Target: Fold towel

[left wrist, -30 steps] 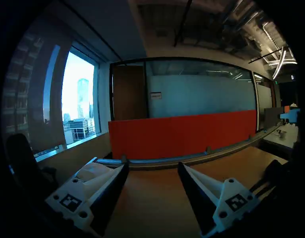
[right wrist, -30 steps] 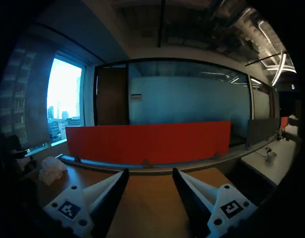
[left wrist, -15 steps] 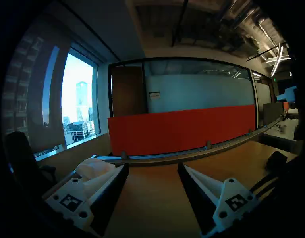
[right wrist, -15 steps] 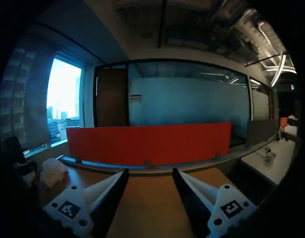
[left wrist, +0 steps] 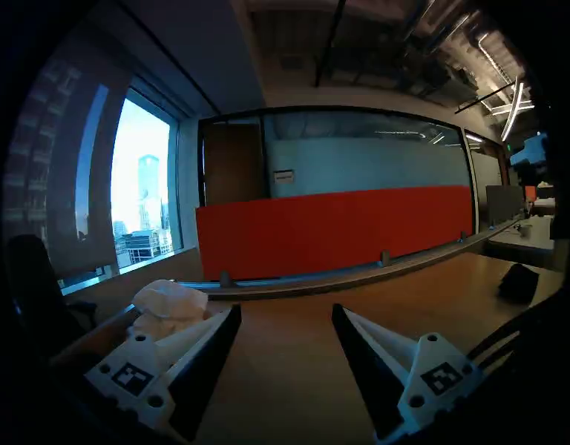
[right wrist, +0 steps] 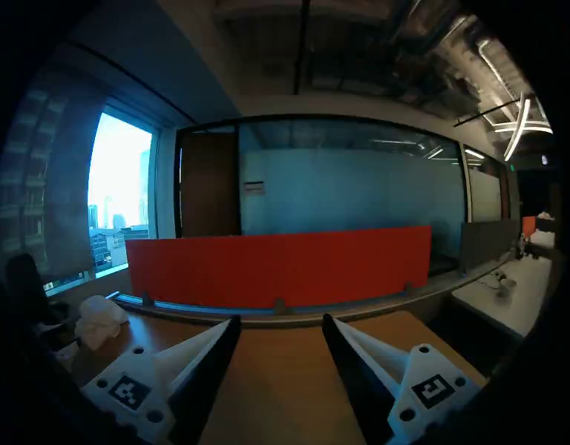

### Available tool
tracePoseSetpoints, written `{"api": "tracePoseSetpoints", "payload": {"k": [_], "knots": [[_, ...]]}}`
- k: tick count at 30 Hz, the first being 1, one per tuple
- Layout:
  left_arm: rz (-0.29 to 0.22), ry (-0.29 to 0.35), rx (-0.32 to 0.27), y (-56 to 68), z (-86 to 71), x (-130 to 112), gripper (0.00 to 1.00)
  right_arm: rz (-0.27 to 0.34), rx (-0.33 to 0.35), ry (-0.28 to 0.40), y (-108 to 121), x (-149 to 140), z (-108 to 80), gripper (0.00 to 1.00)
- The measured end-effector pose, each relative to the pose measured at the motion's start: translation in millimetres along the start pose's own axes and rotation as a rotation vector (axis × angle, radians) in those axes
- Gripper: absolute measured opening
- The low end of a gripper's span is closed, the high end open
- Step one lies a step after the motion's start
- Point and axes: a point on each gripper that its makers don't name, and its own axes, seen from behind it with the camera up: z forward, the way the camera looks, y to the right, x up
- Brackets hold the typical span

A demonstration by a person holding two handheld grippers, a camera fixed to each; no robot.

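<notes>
I had the left claw point(left wrist: 285, 315) and right claw point(right wrist: 281, 324) spread, empty, short of the crumpled towel point(left wrist: 168, 302), ready to grab

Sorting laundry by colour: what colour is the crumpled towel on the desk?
The towel is white; it shows best in the left gripper view.

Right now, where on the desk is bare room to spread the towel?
The bare wood desk is free between the crumpled towel and the dark object, up to the red divider. The corner around the towel, by the chair, is crowded.
</notes>
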Motion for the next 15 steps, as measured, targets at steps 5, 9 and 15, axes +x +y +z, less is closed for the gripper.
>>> {"api": "tracePoseSetpoints", "payload": {"k": [5,9,15], "knots": [[-0.017,0.004,0.007,0.2,-0.9,-22,0.90,0.001,0.007,0.003,-4,-14,-1.9,0.85],[-0.025,0.009,0.014,-0.3,-1.3,-36,0.90,-0.002,0.014,0.001,-8,-27,-0.7,0.85],[-0.049,0.018,0.015,1.6,-0.3,-54,0.90,-0.006,0.019,0.002,-10,-39,1.5,0.85]]}}
